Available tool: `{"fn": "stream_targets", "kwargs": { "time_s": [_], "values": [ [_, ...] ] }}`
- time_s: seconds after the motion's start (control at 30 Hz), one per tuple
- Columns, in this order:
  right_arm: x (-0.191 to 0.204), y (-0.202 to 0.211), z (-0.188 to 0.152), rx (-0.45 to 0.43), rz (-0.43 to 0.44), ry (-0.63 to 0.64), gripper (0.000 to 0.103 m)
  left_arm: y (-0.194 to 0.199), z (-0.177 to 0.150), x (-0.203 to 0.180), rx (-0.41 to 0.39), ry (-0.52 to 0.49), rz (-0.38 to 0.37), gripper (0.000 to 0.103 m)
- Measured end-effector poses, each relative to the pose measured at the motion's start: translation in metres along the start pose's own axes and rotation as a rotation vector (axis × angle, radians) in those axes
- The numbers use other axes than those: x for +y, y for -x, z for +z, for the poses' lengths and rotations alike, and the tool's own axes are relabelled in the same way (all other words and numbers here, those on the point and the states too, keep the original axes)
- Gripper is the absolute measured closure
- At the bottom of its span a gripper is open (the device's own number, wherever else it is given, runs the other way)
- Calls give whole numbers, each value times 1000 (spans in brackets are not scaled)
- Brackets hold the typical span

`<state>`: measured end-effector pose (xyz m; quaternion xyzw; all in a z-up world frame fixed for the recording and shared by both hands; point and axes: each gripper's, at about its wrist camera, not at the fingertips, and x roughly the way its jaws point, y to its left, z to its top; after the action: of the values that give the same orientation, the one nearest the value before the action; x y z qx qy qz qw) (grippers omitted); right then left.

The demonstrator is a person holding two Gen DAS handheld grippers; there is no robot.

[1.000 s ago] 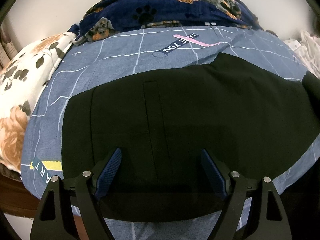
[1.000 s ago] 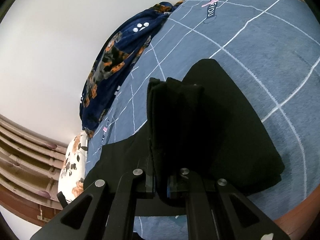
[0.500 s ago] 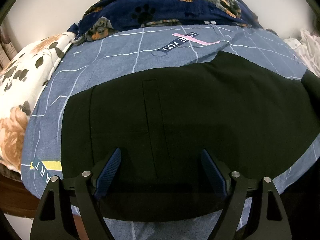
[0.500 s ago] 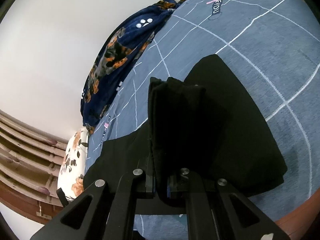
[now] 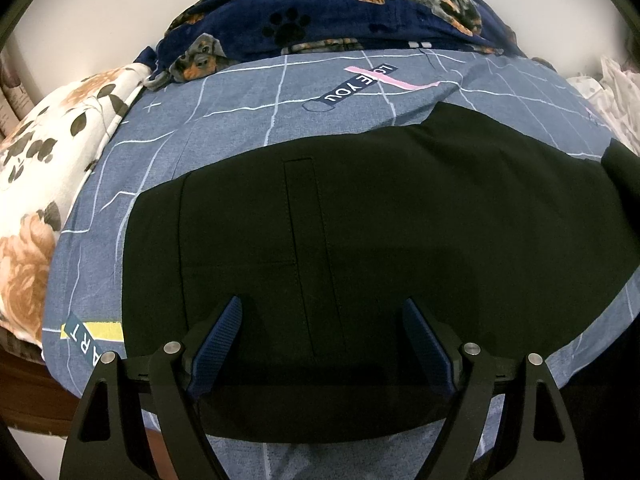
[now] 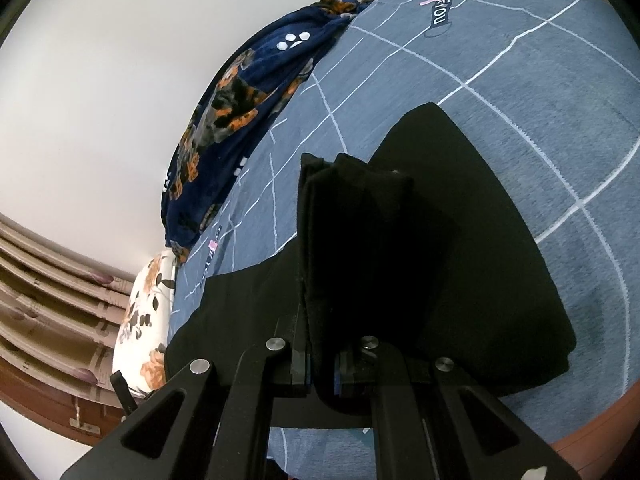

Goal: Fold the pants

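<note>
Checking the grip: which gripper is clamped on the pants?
The right gripper, shut on a raised fold of the black pants; the left gripper stands open above flat fabric.

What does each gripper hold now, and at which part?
The right gripper pinches a bunched fold of the black pants. The left gripper is open and holds nothing.

The pants (image 5: 400, 220) are plain black. The bed sheet (image 5: 240, 120) beneath is dusty blue, crossed by thin white grid lines, with a pink strip and a yellow strip bearing dark labels with white letters. At the top of the frame a blanket (image 5: 360, 12) is navy with orange-and-black dogs and dark paw prints. At the left a pillow (image 5: 36, 184) is white with orange flowers and dark leaves. The left gripper (image 5: 320, 320) is black with blue pads (image 5: 218, 340).
</note>
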<state>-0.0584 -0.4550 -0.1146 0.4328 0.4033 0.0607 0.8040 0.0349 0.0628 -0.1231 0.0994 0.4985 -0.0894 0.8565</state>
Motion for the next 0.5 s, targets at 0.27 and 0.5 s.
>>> {"fn": "stream_targets", "kwargs": {
  "time_s": [0.27,0.5],
  "values": [
    [3,0,-2,3,1,8,95,-1,-1,0,4,-3,4,20],
    [4,0,-4,6,6,12,95,-1,-1,0,5,-5,4,20]
  ]
}}
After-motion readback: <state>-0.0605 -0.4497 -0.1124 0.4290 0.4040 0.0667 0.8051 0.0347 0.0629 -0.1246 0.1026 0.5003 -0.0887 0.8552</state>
